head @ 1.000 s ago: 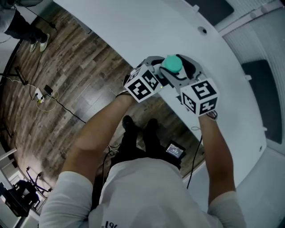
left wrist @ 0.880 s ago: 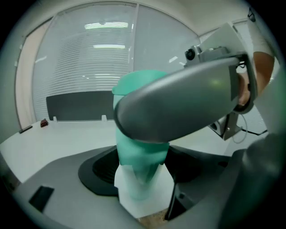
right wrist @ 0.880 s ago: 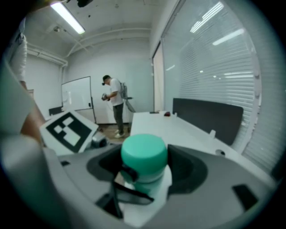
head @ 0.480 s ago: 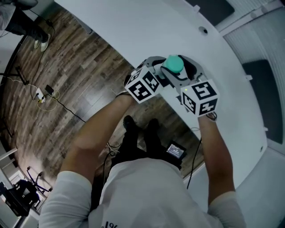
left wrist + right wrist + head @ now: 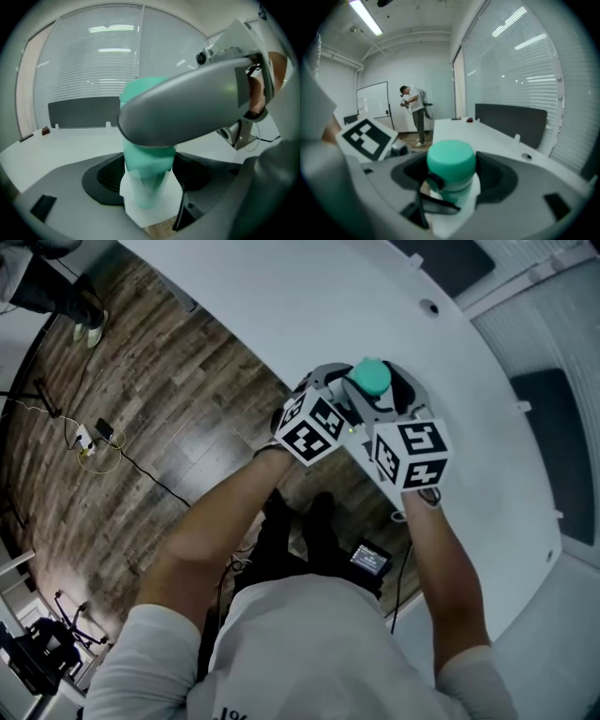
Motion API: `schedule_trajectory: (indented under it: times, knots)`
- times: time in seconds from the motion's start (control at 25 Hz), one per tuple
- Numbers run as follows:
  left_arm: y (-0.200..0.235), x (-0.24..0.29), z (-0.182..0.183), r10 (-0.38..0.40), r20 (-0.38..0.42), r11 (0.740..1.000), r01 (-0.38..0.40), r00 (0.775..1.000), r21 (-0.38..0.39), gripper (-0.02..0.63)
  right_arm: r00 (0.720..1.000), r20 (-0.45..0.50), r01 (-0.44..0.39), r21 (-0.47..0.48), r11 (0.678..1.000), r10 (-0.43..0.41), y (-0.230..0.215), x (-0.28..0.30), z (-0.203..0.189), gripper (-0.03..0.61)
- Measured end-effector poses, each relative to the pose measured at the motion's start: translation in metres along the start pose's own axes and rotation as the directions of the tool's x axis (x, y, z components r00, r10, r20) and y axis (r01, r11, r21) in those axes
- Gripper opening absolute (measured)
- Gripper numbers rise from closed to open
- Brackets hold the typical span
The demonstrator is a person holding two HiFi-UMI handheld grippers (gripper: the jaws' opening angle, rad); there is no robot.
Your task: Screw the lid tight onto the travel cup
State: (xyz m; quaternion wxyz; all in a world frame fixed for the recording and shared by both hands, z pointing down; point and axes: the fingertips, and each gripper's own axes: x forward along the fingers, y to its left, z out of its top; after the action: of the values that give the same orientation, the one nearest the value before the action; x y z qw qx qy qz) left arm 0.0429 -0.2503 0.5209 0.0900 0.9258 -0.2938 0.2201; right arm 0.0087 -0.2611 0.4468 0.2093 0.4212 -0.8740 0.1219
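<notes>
A teal travel cup point(image 5: 146, 185) stands at the white table's near edge, topped by its teal lid point(image 5: 370, 378). My left gripper point(image 5: 147, 190) is shut on the cup's body, jaws pressing either side of it. My right gripper point(image 5: 451, 174) is shut on the lid point(image 5: 451, 161), reaching in from the right and crossing over the cup as a grey bar point(image 5: 187, 108) in the left gripper view. A black strap point(image 5: 436, 202) hangs by the lid. In the head view the two marker cubes point(image 5: 314, 427) point(image 5: 411, 454) sit close together below the cup.
The white table point(image 5: 281, 296) curves away behind the cup; its edge drops to wooden floor point(image 5: 141, 381) with cables point(image 5: 94, 442). A dark panel point(image 5: 511, 119) stands along the table's far side. A person point(image 5: 415, 115) stands far off by a whiteboard.
My right gripper's cube has swung left and turned, closing on the left cube, with the lid still in its jaws. The cup and left gripper have shifted slightly.
</notes>
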Motion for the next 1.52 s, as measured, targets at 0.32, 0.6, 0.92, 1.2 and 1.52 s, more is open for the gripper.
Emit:
schedule_trajectory:
  times: [0.32,0.6,0.92,1.2,1.52]
  knots:
    - [0.003,-0.006,-0.002,-0.142,-0.051,0.984,0.146,0.989,0.104,0.319,0.983,-0.055,-0.181,-0.084,0.980,0.177,0.002,0.004,-0.001,0.319]
    - [0.002,-0.001,-0.003,-0.075,-0.022,0.997,0.076,0.997,0.021,0.319,0.997,-0.051,-0.056,-0.027,0.998,0.055,-0.002,0.003,-0.002,0.319]
    - [0.005,0.000,-0.003,-0.016,-0.026,1.000,0.016,1.000,-0.009,0.319,0.999,-0.033,-0.021,-0.005,1.000,0.020,-0.006,0.004,-0.001,0.319]
    - [0.001,-0.010,0.002,-0.047,0.024,0.998,0.048,0.999,-0.034,0.319,0.999,-0.027,-0.031,-0.011,0.999,0.031,-0.005,0.004,0.000,0.319]
    - [0.002,-0.044,-0.005,-0.047,0.090,0.986,0.061,0.995,-0.158,0.319,0.998,-0.009,-0.057,0.005,0.998,0.057,-0.005,0.003,-0.001,0.319]
